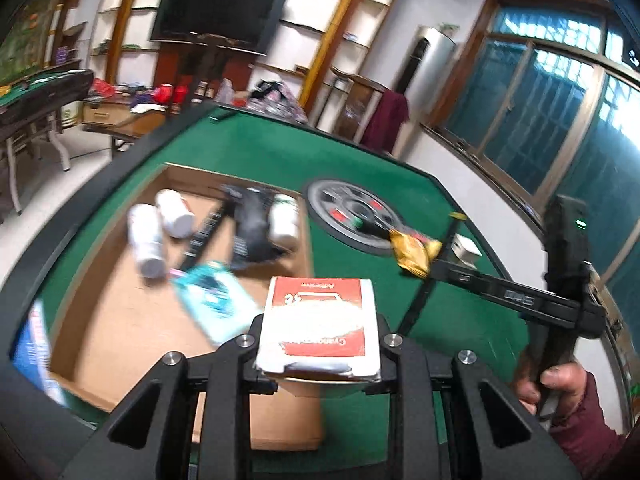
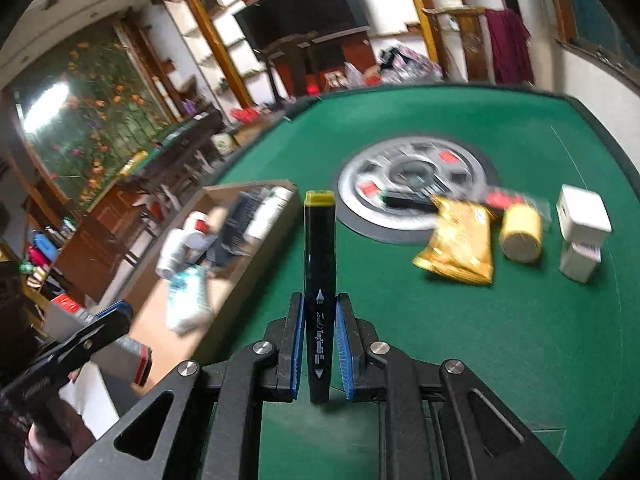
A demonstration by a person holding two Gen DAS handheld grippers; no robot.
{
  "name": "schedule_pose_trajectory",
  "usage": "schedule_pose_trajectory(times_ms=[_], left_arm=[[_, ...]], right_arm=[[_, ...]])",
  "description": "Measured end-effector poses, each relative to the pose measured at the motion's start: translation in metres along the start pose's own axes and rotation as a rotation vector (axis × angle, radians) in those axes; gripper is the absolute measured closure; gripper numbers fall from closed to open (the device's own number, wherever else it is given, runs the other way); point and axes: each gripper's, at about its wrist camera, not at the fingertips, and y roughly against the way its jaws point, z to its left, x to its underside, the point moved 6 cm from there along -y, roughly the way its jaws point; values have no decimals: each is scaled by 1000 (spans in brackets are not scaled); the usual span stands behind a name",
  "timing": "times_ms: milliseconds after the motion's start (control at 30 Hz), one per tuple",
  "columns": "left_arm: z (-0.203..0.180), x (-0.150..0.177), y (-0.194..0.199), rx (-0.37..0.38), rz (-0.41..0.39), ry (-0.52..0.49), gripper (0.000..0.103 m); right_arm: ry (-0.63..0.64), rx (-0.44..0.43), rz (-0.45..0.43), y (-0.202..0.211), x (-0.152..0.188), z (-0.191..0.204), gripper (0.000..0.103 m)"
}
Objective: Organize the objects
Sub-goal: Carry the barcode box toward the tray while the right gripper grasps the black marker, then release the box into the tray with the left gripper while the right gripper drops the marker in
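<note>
My left gripper (image 1: 318,340) is shut on a red and white carton (image 1: 320,312), held over the near end of an open cardboard box (image 1: 120,320). In that box lie white bottles (image 1: 146,240), black items and a teal packet (image 1: 216,300). My right gripper (image 2: 319,304) is shut on a black marker (image 2: 319,264) with a yellow cap, lifted off the green table (image 2: 480,340). In the left wrist view the right gripper (image 1: 440,272) sits to the right, held by a hand (image 1: 560,384). In the right wrist view the left gripper (image 2: 116,332) and its carton (image 2: 124,354) are at the lower left.
A grey round disc (image 2: 412,188) is set in the table's middle. Near it lie a gold snack packet (image 2: 460,244), a yellow cylinder (image 2: 520,236) and two white boxes (image 2: 584,216). The table's dark rim (image 1: 100,168) curves round the left. Furniture and a television stand behind.
</note>
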Motion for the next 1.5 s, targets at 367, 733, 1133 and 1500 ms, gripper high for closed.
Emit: schedule_pose_trajectory(times_ms=[367, 733, 1133, 1500], left_arm=[[87, -14, 5, -227, 45, 2, 77], [132, -10, -52, -266, 240, 38, 77], [148, -14, -82, -296, 329, 56, 77], [142, -14, -78, -304, 290, 31, 56]], right_arm=[[87, -171, 16, -13, -27, 91, 86], [74, -234, 156, -85, -19, 131, 86], [40, -185, 245, -151, -42, 137, 86], [14, -80, 341, -225, -59, 127, 86]])
